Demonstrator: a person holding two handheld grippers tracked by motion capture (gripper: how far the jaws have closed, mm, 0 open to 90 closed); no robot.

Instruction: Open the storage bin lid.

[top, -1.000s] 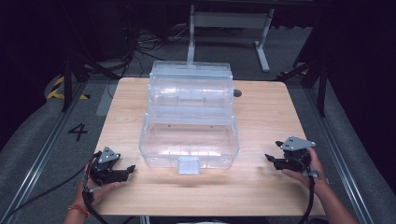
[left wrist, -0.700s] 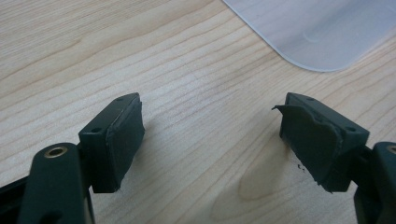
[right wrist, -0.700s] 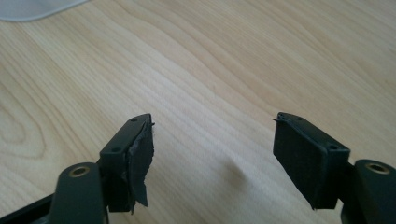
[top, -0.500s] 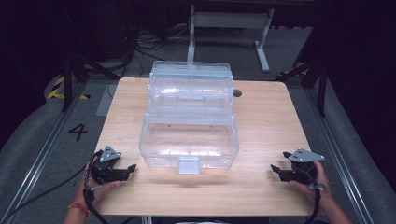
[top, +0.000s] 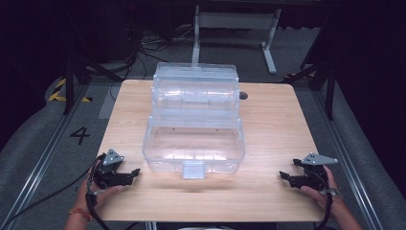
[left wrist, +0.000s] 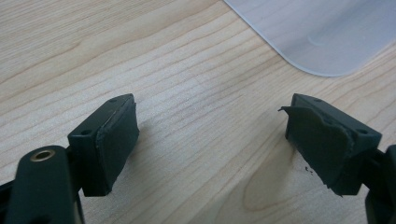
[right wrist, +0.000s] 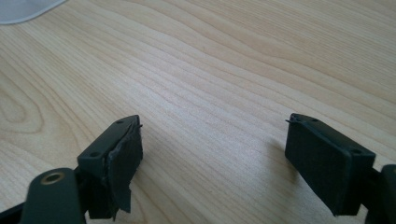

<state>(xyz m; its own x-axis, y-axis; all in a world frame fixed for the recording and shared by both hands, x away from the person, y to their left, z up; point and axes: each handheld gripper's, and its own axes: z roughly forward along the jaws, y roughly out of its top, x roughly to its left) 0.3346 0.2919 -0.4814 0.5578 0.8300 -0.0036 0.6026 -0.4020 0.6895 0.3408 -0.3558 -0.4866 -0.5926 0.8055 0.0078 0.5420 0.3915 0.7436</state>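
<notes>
Nothing looked begun — the clear plastic tiered storage box (top: 194, 120) sat untouched at the centre of the light wooden table (top: 273, 129), while the left gripper (top: 134, 173) at eight o'clock and the right gripper (top: 283, 176) at four o'clock rested wide-jawed and empty — everything seemingly left to do.

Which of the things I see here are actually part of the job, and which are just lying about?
Likely part of the job:
- clear plastic tiered storage box on the wooden table
- left gripper, jaws open, empty
- right gripper, jaws open, empty

Just lying about:
- small dark round object behind the box
- grey metal stand beyond the table
</notes>
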